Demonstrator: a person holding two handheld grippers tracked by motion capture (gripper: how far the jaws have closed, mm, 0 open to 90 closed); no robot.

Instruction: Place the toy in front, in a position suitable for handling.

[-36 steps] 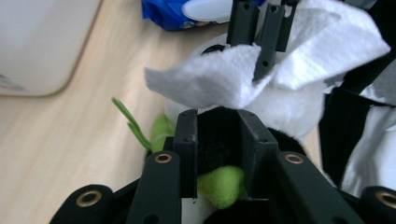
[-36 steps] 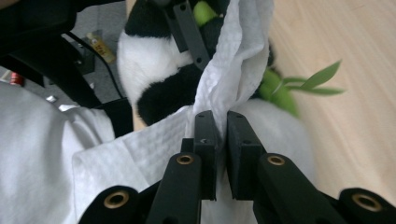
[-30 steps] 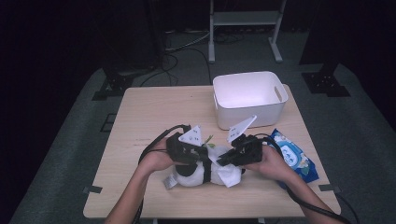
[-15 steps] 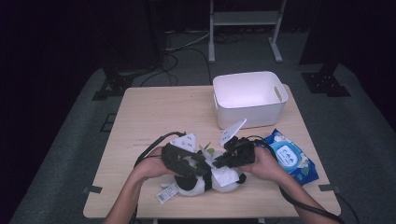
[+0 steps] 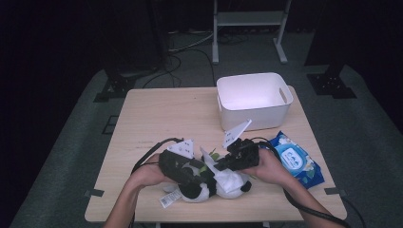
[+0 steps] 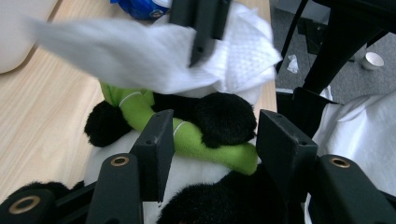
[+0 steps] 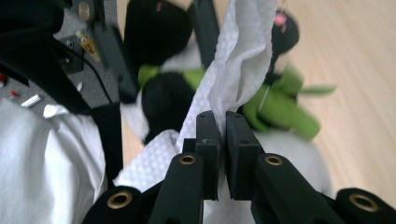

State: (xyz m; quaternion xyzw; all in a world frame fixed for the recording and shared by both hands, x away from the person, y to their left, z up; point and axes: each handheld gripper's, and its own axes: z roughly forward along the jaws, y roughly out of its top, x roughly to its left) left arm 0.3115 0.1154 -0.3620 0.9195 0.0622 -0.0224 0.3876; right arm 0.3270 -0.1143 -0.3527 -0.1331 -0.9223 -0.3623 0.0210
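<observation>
Near the front edge of the wooden surface [image 5: 157,118] lies a toy panda [image 5: 202,183], black and white with a green stalk [image 6: 205,142] across its belly. Both hands work right over it.

Looking along the left gripper [image 6: 212,140], the fingers [image 6: 156,140] stand partly apart, one on each side of the panda's belly and its green stalk. They have just been opening (the toy sits in the gap between them, and the pads do not seem to press on it).

Seen from the right gripper [image 7: 217,135], its fingers [image 7: 208,140] are pinched tight on a white wipe [image 7: 238,60]. From above, the wipe drapes over the panda's head end, just beside the left gripper.

Behind the hands sits a white tub [image 5: 254,100]. A blue pack of wipes [image 5: 297,159] lies just beside the right hand [image 5: 268,168].
</observation>
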